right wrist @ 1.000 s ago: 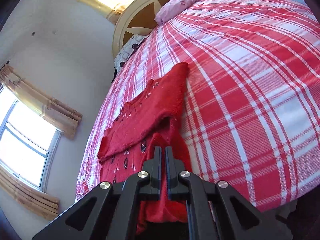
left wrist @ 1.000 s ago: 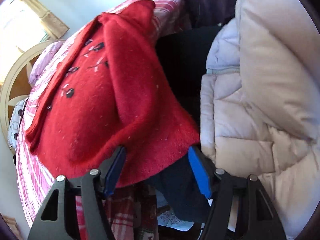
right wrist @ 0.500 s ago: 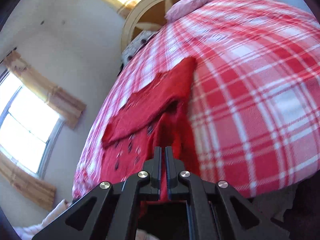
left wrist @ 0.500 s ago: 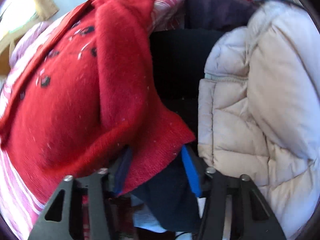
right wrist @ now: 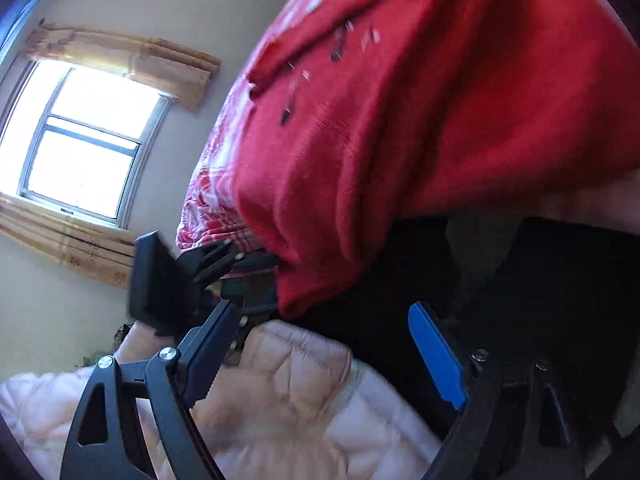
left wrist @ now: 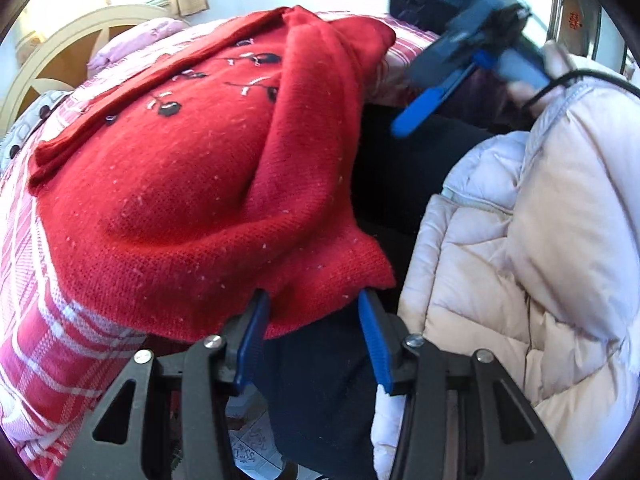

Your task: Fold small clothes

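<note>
A small red knit sweater (left wrist: 208,184) with dark embroidered flowers lies partly folded on the red plaid bed, its hem hanging over the bed edge. My left gripper (left wrist: 314,320) is open, its blue pads on either side of the hanging hem corner, not closed on it. In the right wrist view the sweater (right wrist: 420,120) hangs above my right gripper (right wrist: 316,354), which is open and empty, a little below the hem. The right gripper also shows in the left wrist view (left wrist: 460,76), off the sweater's far corner.
The red plaid bedspread (left wrist: 44,340) covers the bed, with a cream headboard (left wrist: 60,48) and pink pillow (left wrist: 136,36) at the back. A pale quilted jacket (left wrist: 520,240) fills the right side beside the bed edge. A window (right wrist: 80,140) with wooden trim is on the left wall.
My right gripper has let go of the sweater, opened wide, and swung down off the bed edge. My left gripper has narrowed slightly around the hem corner but stays open.
</note>
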A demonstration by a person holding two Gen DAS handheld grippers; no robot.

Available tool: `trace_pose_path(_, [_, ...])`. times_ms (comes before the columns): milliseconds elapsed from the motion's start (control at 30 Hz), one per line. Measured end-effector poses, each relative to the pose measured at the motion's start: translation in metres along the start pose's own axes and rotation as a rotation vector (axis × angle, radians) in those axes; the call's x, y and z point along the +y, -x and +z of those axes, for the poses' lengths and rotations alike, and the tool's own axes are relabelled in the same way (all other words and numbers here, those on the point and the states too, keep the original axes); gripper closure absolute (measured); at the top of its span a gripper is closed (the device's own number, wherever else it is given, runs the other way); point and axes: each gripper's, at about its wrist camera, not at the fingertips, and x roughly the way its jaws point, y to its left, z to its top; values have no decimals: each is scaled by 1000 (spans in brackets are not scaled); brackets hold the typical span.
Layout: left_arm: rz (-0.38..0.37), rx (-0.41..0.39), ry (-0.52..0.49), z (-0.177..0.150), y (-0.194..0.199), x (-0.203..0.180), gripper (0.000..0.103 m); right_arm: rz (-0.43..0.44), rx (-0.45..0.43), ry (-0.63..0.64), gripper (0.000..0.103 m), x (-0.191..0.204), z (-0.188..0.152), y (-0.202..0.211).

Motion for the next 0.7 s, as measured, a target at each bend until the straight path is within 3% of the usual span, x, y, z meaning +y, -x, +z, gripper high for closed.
trace_pose_path(100, [20,-11,10,-12,13,-4,54,3,8,-22,37,-6,14,-21])
trace_pose_path(167, [23,-10,16,-18,22,-8,54,15,40,-5,76,-1,16,-33])
trace_pose_path(200, [23,-10,15,-20,26,-10,54,27,56,10,87,4,14,-35])
trace_pose_path(300, [34,-34,6,-24,49,-13,53,60,70,61,100,22,14,-29])
trace_pose_path(433, [47,-106,67,-16,71,5,46,235,-15,73,100,52,41,2])
trace_pose_path(467, [58,-129,92,-15,78,14,42,237,-54,82,100,59,54,10])
trace_pose_path(567, [135,-145,127,-6,87,37,40,128,-95,166,100,74,75,21])
trace_pose_path(700, [176,-141,107,-4,89,41,36,54,46,194,96,78,55,15])
